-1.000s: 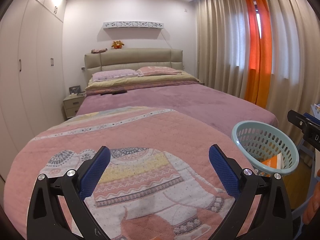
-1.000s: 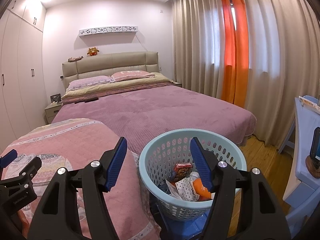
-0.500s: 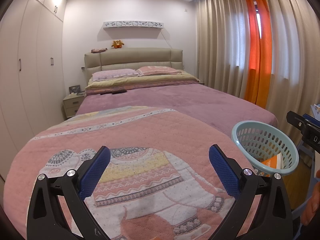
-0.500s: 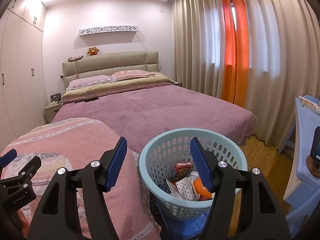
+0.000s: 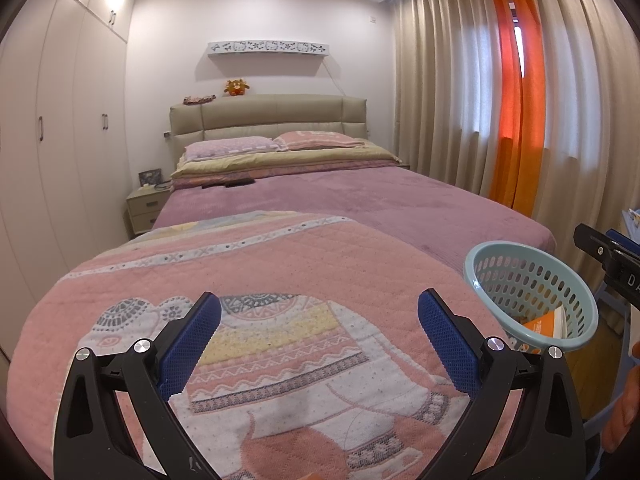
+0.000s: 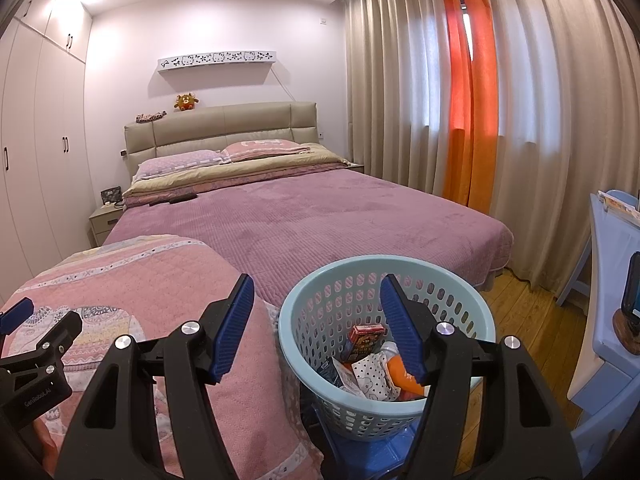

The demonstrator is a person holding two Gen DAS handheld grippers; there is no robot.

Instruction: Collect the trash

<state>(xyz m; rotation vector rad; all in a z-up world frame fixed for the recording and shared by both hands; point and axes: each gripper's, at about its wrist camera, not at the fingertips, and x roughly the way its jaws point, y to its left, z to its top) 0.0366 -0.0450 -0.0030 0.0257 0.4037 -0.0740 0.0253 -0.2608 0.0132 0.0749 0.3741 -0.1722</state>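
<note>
The left gripper hangs over the pink quilt, which has an elephant pattern and lies on the near end of the bed. Its jaws are spread wide with nothing between them; the blue pads frame only the elephant's back.

The right gripper is just beside it, tilted down toward the basket. Its jaws also stand apart and grip nothing. One blue pad sits over the quilt's edge, the other over the mouth of the basket.

The basket is pale blue with a perforated wall, and it stands on something blue at the foot of the bed, touching or nearly touching the quilt's hanging side. The trash lies inside it: a red carton, a white spotted wrapper, an orange piece and some crumpled packets. From the left gripper's side the basket shows at the right with an orange box at its bottom.

Farther back the purple bedspread is smooth up to the pillows and headboard. Beige curtains with an orange strip cover the window side. A pale blue worktop stands at the far right on the wooden floor.
</note>
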